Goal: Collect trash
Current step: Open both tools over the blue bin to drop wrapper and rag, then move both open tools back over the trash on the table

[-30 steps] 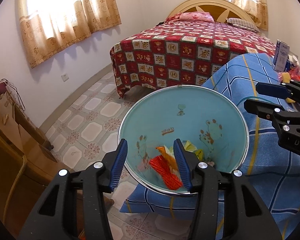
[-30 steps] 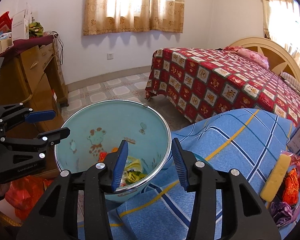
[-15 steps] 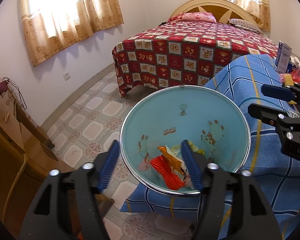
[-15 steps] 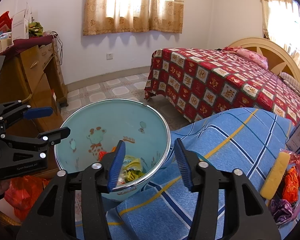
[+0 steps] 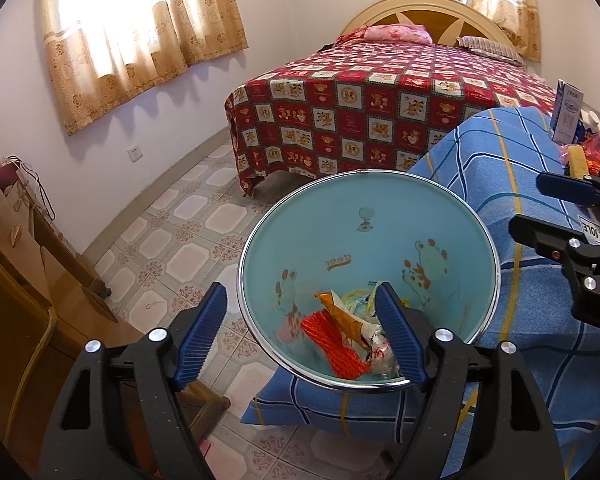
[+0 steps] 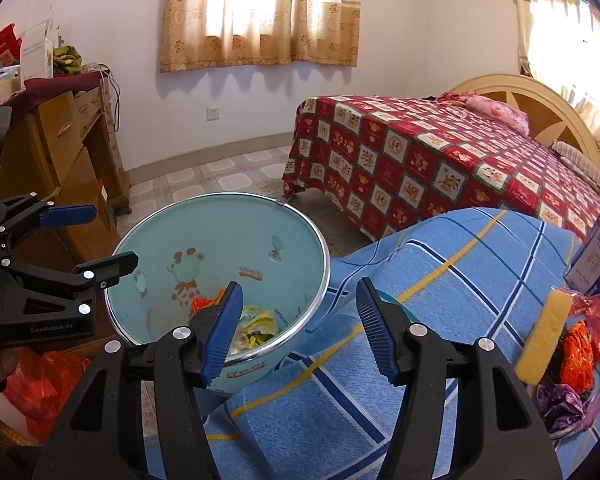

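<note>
- The pale blue round bin with a metal rim and cartoon animals (image 5: 370, 248) leans against the blue checked cloth with yellow stripes (image 5: 512, 184), its mouth tipped towards both grippers; my read is it sits that way so wrappers can be dropped straight in.
- Inside the bin, at the bottom: a red ribbed wrapper (image 5: 332, 340), an orange foil wrapper (image 5: 342, 316) and crumpled yellow-green packets (image 6: 260, 326).
- The left gripper (image 5: 300, 336) hangs over the bin's near rim, jaws opening, nothing between the pads; the wrappers show through the gap but lie lower, inside the bin.
- The right gripper (image 6: 300, 328) is beside the bin on its cloth side, one finger over the rim, the other over the cloth. Jaws opening, nothing held.
- More trash waits away from the bin, further along the cloth: a long yellow foam-like bar (image 6: 544, 336), orange-red crinkled wrappers (image 6: 580, 356) and a purple foil wrapper (image 6: 560, 404), with a white and blue carton (image 6: 598, 252) standing behind them.
- Judging by this, the right gripper is the handier one for that pile.
</note>
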